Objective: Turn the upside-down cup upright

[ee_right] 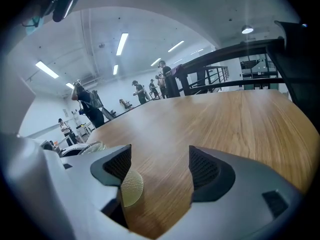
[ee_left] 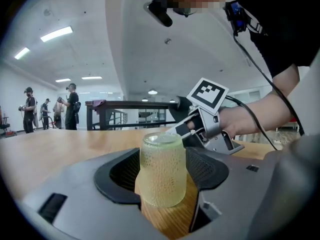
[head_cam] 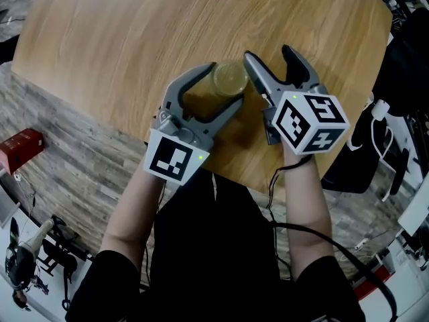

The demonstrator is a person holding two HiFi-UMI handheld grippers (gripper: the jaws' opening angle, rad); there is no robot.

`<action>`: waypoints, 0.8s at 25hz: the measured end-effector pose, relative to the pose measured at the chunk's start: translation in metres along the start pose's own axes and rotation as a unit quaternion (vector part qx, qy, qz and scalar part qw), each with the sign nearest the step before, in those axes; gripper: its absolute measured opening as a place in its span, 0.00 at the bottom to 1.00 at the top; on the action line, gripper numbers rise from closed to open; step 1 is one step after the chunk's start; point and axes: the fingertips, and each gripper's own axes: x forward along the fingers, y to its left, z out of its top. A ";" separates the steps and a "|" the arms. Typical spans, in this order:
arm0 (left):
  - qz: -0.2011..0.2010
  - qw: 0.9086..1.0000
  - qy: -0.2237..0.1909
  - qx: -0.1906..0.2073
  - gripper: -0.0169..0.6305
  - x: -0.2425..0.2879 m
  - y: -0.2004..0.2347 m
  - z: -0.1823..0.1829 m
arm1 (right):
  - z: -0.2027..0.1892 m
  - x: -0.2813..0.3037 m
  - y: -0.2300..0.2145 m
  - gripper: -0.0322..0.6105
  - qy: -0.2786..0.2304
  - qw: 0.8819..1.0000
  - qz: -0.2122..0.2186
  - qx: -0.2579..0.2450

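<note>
The cup [head_cam: 230, 79], a yellow-green dimpled glass, stands upside down on the wooden table [head_cam: 134, 39], mouth on the wood and thick base upward, close to the table's near edge where the person stands. The left gripper [head_cam: 226, 82] reaches in over that same edge, almost level with the tabletop, and is closed on the cup. In the left gripper view its dark ribbed pads [ee_left: 121, 169] lie against the glass on both sides, with no strip of table showing between pad and cup. The cup still rests on the table. The right gripper [head_cam: 268, 52] hangs over the table just beside it, tilted down toward the wood. Its jaws are spread wide, with only bare tabletop between them, and a sliver of the cup shows at the edge of its left-hand pad [ee_right: 117, 164]. Off the table to the person's left, a red box [head_cam: 20, 149] lies on the plank floor. Beyond the table's far side several people [ee_left: 72, 106] stand in a bright hall.
</note>
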 end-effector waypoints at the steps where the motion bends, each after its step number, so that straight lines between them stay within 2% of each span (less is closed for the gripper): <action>1: -0.002 1.000 -0.003 0.002 0.48 -0.001 0.000 0.002 | 0.001 -0.001 0.000 0.62 -0.002 1.000 0.000 -0.001; 6: 0.007 1.000 -0.028 -0.004 0.48 -0.011 -0.004 0.016 | 0.012 -0.016 0.003 0.62 -0.026 1.000 0.006 -0.011; 9: 0.031 0.998 -0.056 -0.030 0.46 -0.024 -0.002 0.036 | 0.024 -0.034 0.016 0.62 -0.044 0.998 0.020 -0.027; 10: 0.044 0.996 -0.066 -0.041 0.42 -0.029 0.000 0.044 | 0.029 -0.042 0.025 0.62 -0.051 0.998 0.027 -0.036; 14: 0.113 0.987 -0.093 -0.063 0.13 -0.059 0.010 0.085 | 0.052 -0.086 0.069 0.58 -0.079 0.993 0.050 -0.075; 16: 0.137 0.984 -0.090 -0.071 0.05 -0.071 0.010 0.104 | 0.065 -0.111 0.084 0.41 -0.097 0.990 0.041 -0.088; 18: 0.154 0.980 -0.086 -0.091 0.04 -0.082 0.006 0.123 | 0.076 -0.137 0.096 0.19 -0.112 0.988 0.025 -0.100; 19: 0.162 0.978 -0.083 -0.100 0.04 -0.088 0.004 0.133 | 0.082 -0.149 0.102 0.12 -0.118 0.987 0.018 -0.106; 20: 0.170 0.977 -0.080 -0.104 0.04 -0.094 0.001 0.144 | 0.087 -0.161 0.109 0.10 -0.126 0.986 0.013 -0.112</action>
